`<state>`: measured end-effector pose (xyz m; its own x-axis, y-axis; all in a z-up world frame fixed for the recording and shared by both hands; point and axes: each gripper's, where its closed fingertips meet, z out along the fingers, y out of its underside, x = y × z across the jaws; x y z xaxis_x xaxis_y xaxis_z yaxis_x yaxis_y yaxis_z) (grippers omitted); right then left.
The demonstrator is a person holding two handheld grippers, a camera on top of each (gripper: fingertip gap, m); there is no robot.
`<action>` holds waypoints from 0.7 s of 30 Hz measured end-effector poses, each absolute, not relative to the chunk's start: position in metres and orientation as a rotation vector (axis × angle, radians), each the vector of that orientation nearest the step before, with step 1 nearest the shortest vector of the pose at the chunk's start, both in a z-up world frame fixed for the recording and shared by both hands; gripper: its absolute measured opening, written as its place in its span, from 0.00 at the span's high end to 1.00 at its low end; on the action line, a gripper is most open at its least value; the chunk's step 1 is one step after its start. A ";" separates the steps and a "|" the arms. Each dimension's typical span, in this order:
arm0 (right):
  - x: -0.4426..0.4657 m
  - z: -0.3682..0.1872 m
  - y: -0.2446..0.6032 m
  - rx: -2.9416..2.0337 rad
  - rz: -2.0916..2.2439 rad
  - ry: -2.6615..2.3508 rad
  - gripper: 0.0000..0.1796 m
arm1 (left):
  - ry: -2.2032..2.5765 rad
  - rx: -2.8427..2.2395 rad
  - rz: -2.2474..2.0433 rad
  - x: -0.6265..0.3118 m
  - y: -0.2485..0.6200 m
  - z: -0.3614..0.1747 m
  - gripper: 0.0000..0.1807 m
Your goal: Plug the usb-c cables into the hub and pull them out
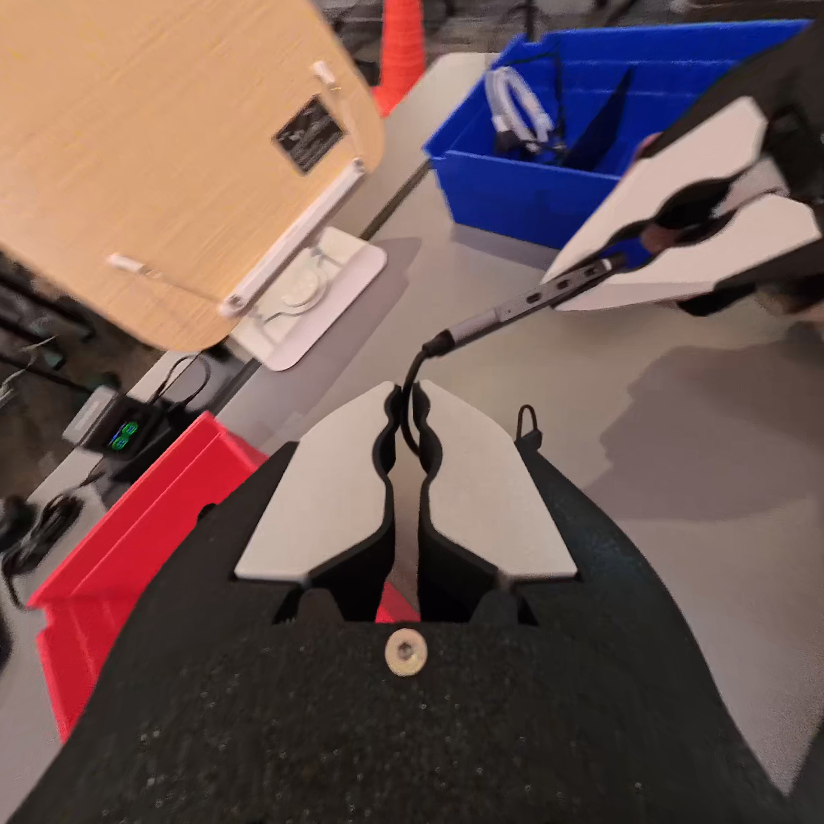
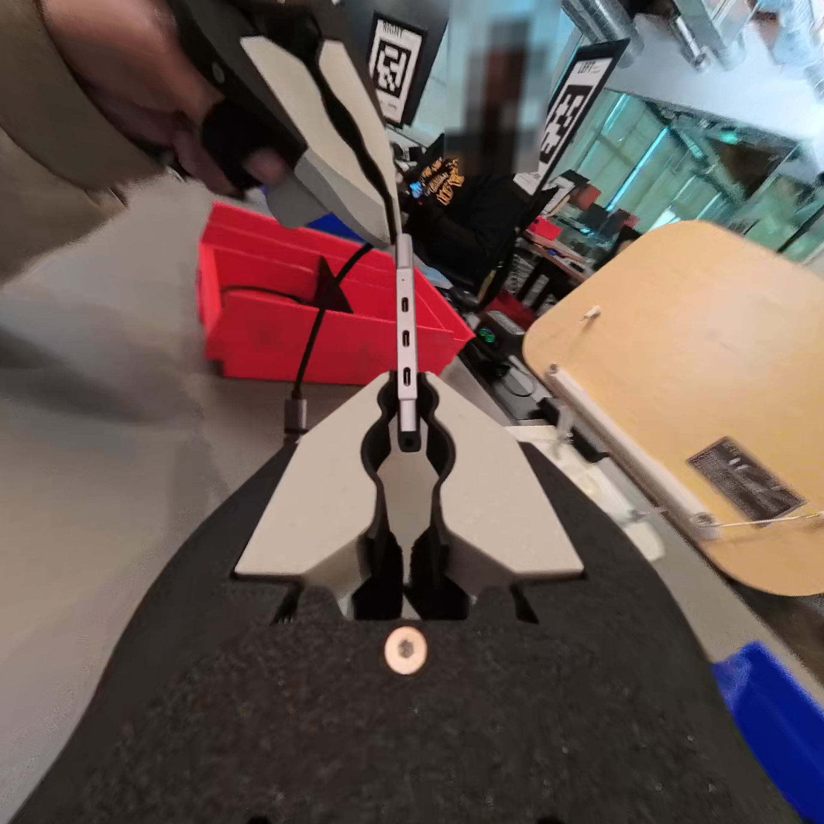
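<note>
two grippers on one slim grey hub (image 1: pixel 541 299), seen first from the left wrist view: left gripper (image 1: pixel 403 392) at centre frame, narrowed onto the hub's own black cable (image 1: pixel 408 414) just behind the strain relief; right gripper (image 1: pixel 593 276) at right of frame, clamped on the hub's far end, three empty ports facing the camera. no usb-c cable plugged in yet, so task judged barely begun. risk from here: thin cable pinched only at the fingertips, likely to slide or kink if pulled against the other grip; hub hanging in the air between both tools, so any twist apt to lever it out of the right-hand hold. blue bin (image 1: pixel 512 196) at upper right of frame, on the grey table (image 1: pixel 557 401): white coiled cable (image 1: pixel 517 105) and dark leads inside its near compartment. red bin (image 1: pixel 147 504) at lower left, contents hidden from this angle. tilted wooden board (image 1: pixel 156 156) filling the upper left

same scene from the right wrist view: right gripper (image 2: pixel 406 383) at centre, closed narrowly around the hub (image 2: pixel 406 330) end, body running up the frame to the left gripper (image 2: pixel 392 238) at upper centre. plug (image 2: pixel 296 412) of the hub's lead dangling at left of centre, loose, apt to snag on the fingers. red bin (image 2: pixel 276 339) behind, holding a black cable (image 2: pixel 258 292) in one compartment; blue bin (image 2: pixel 767 713) corner at lower right; board (image 2: pixel 691 356) at right
</note>
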<state>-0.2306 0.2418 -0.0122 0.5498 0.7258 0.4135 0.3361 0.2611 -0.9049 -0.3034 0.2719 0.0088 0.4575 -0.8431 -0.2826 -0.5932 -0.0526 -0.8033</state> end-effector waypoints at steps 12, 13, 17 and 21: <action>-0.265 -0.079 0.334 -1.339 0.014 -1.101 0.95 | 0.576 -2.101 -0.454 -0.421 0.242 -0.091 0.73; -0.266 -0.087 0.339 -1.341 0.010 -1.090 0.95 | 0.537 -2.093 -0.472 -0.420 0.238 -0.095 0.73; -0.268 -0.108 0.341 -1.305 0.011 -1.058 0.95 | 0.466 -2.114 -0.415 -0.417 0.232 -0.117 0.80; -0.273 -0.100 0.336 -1.294 0.069 -1.038 0.95 | 0.440 -2.123 -0.292 -0.413 0.243 -0.129 0.95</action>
<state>-0.2727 0.3359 -0.1004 0.5724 0.5720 0.5876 0.4897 0.3363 -0.8044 -0.4128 0.2430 -0.1295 0.9080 -0.4171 0.0404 -0.1992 -0.5144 -0.8341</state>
